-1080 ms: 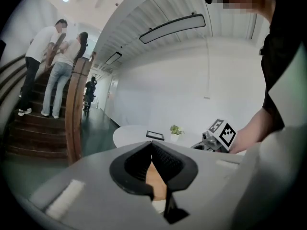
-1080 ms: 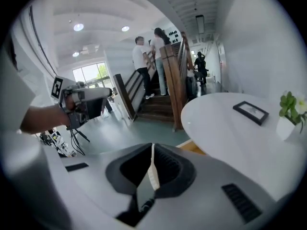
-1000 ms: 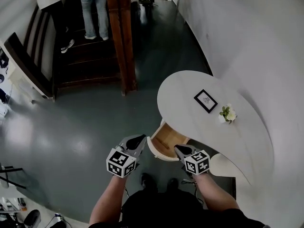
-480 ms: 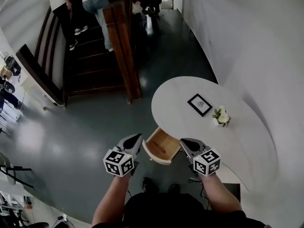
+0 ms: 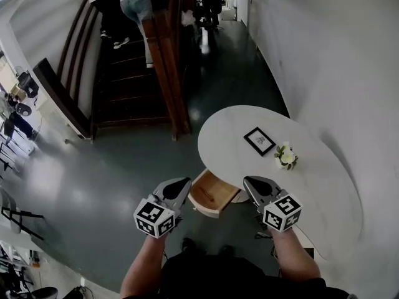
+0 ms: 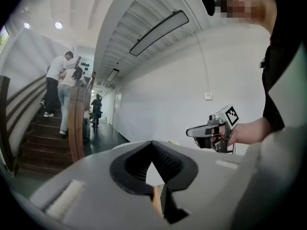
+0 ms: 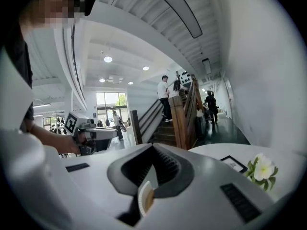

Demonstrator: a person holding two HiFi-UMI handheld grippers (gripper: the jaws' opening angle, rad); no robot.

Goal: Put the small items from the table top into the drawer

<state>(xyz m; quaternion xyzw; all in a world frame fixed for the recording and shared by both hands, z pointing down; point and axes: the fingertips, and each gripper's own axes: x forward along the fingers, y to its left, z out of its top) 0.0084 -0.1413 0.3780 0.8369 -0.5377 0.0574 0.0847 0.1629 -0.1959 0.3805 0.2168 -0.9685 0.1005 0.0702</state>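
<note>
— Entry 1, tools?
— Left tool [image 5: 179,187]: jaws clenched together with nothing between them, held over the floor [image 5: 93,185] just left of the drawer [image 5: 214,195]. Right tool [image 5: 255,185]: jaws also clenched on nothing, at the near rim of the surface [image 5: 324,192], just right of the drawer.
— Entry 2, drawer?
— Pulled out from the surface's near edge. Pale wood inside. It lies between the 2 tools.
— Entry 3, small items?
— 2 on the surface. 1 black-framed picture [image 5: 259,141], lying flat. 1 white flower [image 5: 286,157] just beside it, on the wall side. Both sit past the drawer, apart from either tool.
— Entry 4, surroundings?
— White wall [image 5: 336,55] along the surface's far side. Wooden staircase [image 5: 124,86] with a stout newel post [image 5: 167,61] beyond the surface's far-left end. 2 people [image 5: 136,8] on the steps. Grey floor runs between staircase and drawer.
</note>
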